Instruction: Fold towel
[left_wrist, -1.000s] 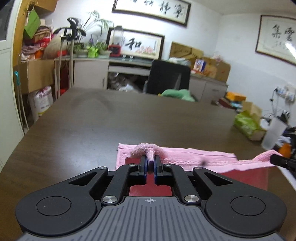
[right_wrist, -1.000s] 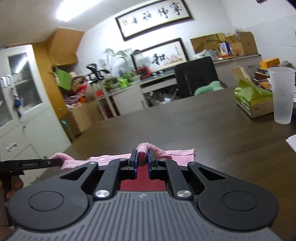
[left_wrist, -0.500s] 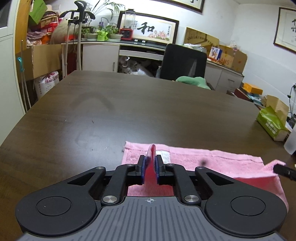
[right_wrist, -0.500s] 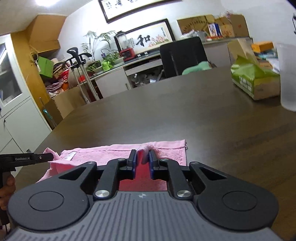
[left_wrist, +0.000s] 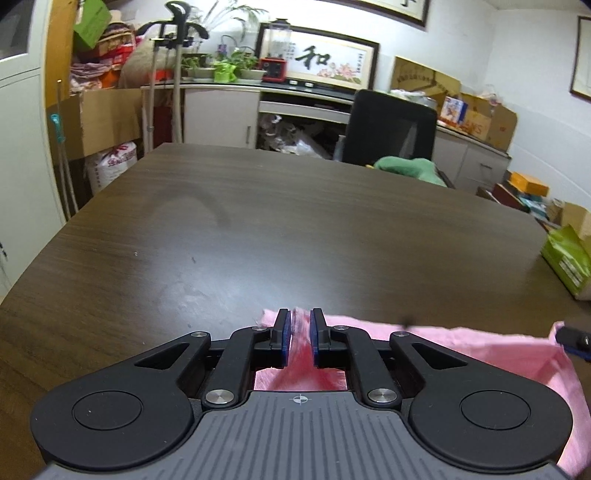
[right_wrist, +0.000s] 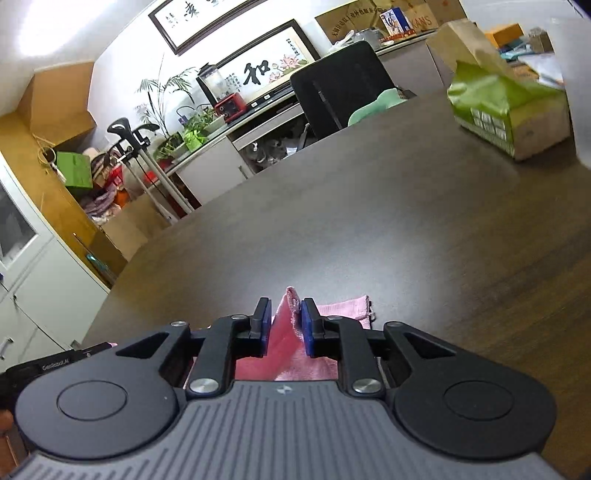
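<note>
A pink towel (left_wrist: 461, 343) lies on the dark wooden table (left_wrist: 295, 229), folded over near the front edge. My left gripper (left_wrist: 300, 325) has its fingers slightly parted with a raised ridge of the towel's left corner between them. My right gripper (right_wrist: 283, 317) has its fingers parted wider, and the towel's right corner (right_wrist: 290, 306) stands loose between them; the towel (right_wrist: 343, 312) lies flat beyond. The right gripper's tip (left_wrist: 574, 338) shows at the right edge of the left wrist view, by the towel's other corner.
A green tissue box (right_wrist: 506, 110) stands on the table at the right, with a translucent cup (right_wrist: 580, 74) beside it. A black office chair (left_wrist: 388, 129) with a green cloth stands at the far edge. Cabinets, boxes and plants line the walls.
Both grippers have carried the towel's corners forward and down onto the table, completing a fold. Their fingers have parted, the right more than the left.
</note>
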